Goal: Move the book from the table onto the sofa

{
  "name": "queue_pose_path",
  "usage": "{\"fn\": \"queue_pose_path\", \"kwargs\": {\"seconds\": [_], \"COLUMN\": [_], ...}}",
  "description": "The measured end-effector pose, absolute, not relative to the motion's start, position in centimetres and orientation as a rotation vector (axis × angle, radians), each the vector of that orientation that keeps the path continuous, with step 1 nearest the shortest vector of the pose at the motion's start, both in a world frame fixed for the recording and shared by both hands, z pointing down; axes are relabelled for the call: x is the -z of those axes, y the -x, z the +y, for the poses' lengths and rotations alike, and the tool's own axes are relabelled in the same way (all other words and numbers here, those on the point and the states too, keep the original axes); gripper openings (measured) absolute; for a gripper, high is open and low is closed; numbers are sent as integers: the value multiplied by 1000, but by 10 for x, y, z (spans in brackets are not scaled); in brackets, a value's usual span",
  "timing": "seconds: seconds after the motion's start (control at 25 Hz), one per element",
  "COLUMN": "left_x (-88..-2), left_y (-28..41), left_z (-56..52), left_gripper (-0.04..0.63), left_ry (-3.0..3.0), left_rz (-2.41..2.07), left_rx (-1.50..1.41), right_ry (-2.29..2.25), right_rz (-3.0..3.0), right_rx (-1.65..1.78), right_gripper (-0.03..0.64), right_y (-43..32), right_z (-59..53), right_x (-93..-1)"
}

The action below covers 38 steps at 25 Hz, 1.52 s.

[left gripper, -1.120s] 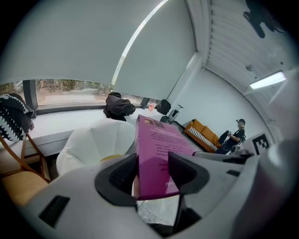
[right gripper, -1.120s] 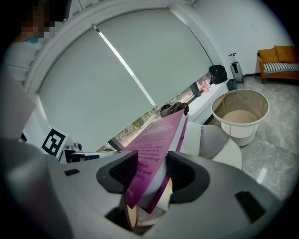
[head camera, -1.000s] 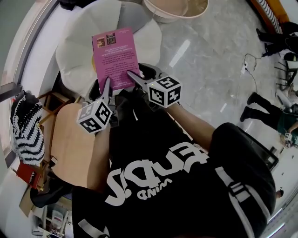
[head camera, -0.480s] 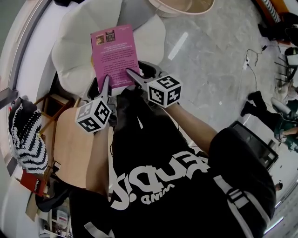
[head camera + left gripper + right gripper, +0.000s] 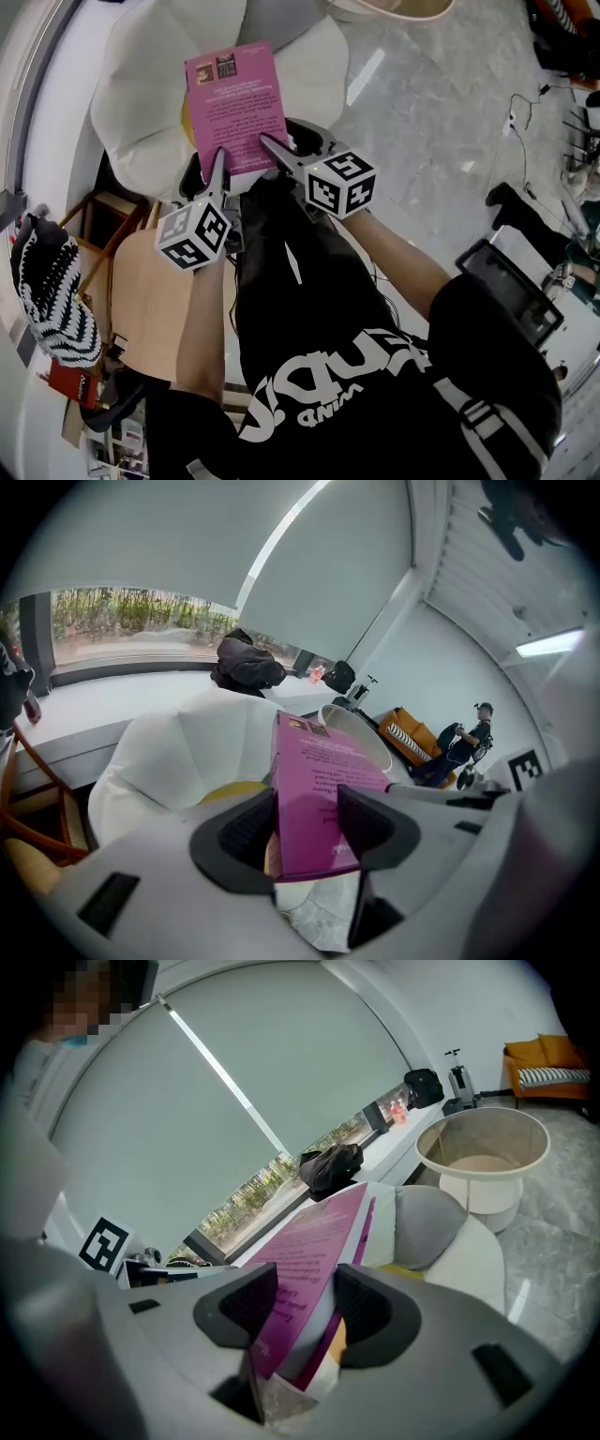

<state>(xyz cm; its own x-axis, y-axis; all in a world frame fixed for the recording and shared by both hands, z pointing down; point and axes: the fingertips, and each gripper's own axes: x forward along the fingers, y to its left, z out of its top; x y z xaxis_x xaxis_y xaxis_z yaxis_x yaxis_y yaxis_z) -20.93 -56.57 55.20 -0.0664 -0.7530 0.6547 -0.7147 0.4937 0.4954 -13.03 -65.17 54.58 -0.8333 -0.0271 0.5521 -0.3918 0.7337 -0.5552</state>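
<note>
The pink book [image 5: 235, 101] hangs flat over the white petal-shaped sofa [image 5: 150, 84], held by its near edge between both grippers. My left gripper [image 5: 217, 159] grips the book's near left corner; in the left gripper view the book [image 5: 314, 794] fills the gap between the dark pads. On the near right corner my right gripper [image 5: 270, 145] is clamped, with the book [image 5: 309, 1260] pinched between its pads in the right gripper view. A yellow patch of the sofa [image 5: 225, 791] shows under the book.
A light wooden table [image 5: 155, 291] lies below the left arm, with a wooden chair frame [image 5: 103, 220] beside it. A striped black-and-white cushion [image 5: 47, 291] sits at the left. A round beige tub [image 5: 483, 1152] stands beyond the sofa on the marble floor [image 5: 441, 112].
Both grippers and the book have come down closer to the white sofa, which now looks larger under the book. The grip on the book is unchanged.
</note>
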Motion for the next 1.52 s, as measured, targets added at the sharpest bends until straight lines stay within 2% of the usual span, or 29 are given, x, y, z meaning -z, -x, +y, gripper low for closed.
{"fn": "queue_pose_path", "kwargs": {"seconds": [1.52], "left_x": [-824], "left_y": [230], "left_z": [-592], "left_gripper": [221], "left_ry": [-1139], "left_rz": [-1711], "left_rx": [45], "right_ry": [-305], "right_rz": [-2273], "right_rx": [-951], "right_gripper": [190], "right_y": [155], "right_z": [-682], "right_x": [-817]}}
